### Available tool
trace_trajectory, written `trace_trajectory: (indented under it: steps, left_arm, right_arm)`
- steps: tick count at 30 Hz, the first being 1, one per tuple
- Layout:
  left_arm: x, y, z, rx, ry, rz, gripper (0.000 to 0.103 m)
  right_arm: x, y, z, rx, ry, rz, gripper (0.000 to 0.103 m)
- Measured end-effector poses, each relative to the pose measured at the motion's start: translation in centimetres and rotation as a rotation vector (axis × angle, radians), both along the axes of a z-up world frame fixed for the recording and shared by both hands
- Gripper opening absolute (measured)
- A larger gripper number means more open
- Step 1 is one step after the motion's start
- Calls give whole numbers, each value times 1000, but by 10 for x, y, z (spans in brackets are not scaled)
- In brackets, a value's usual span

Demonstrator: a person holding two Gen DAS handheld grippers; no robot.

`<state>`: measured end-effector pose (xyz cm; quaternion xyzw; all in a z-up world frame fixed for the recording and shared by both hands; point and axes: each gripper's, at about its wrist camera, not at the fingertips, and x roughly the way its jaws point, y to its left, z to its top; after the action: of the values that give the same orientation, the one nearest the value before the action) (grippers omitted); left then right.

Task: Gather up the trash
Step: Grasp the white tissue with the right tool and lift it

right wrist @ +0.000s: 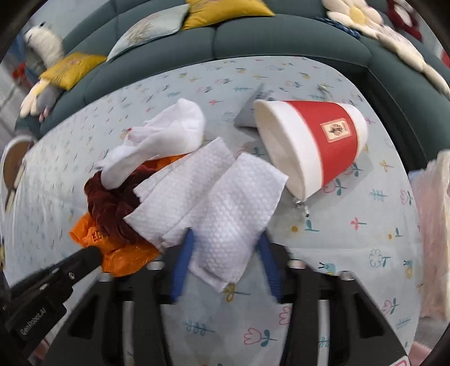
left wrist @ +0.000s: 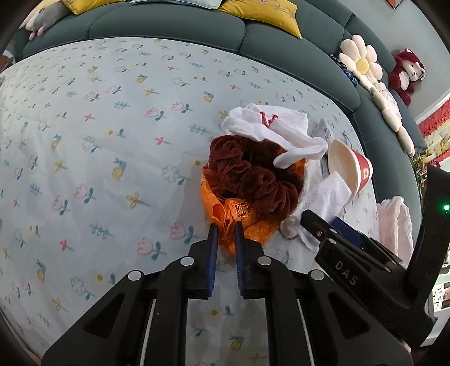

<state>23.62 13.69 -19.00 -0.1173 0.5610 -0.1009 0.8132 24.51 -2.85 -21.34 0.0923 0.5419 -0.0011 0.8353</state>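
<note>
An orange plastic bag (left wrist: 253,225) lies on the floral sheet with a dark red scrunchie (left wrist: 253,174) and a white sock (left wrist: 270,129) on it. My left gripper (left wrist: 226,228) is shut on a fold of the orange bag (right wrist: 123,253). A white embossed paper towel (right wrist: 225,208) lies between the open blue fingers of my right gripper (right wrist: 225,239), which straddles its near end. A red and white paper cup (right wrist: 315,146) lies on its side just beyond the towel; it also shows in the left wrist view (left wrist: 351,169). The right gripper (left wrist: 337,233) appears at the right of the left wrist view.
The bed sheet (left wrist: 112,140) is bordered by a dark teal padded headboard (left wrist: 168,25) with yellow cushions (left wrist: 258,14) and plush toys (left wrist: 407,73). A pale pink bag or cloth (left wrist: 393,225) hangs at the right bed edge. A small grey item (right wrist: 247,112) lies behind the cup.
</note>
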Motion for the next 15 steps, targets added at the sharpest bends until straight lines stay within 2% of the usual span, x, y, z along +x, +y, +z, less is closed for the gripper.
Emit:
trace_trajectory:
  steps: [1,4,10,15]
  left_arm:
    - [-3,1,1,-3,2,6,11]
    - [-11,2,6,-10,0,17,11]
    - [-27,-4,30,-14,-43,16,9]
    - [-38,-13,58,-37,-94,16,7]
  right_arm:
    - [0,2,0,10,3,17,17]
    - [-2,9,4,2,16,53,7]
    - [-18,7,33,13,-43,73,6]
    - [-30,-11,75,37,-132,44,6]
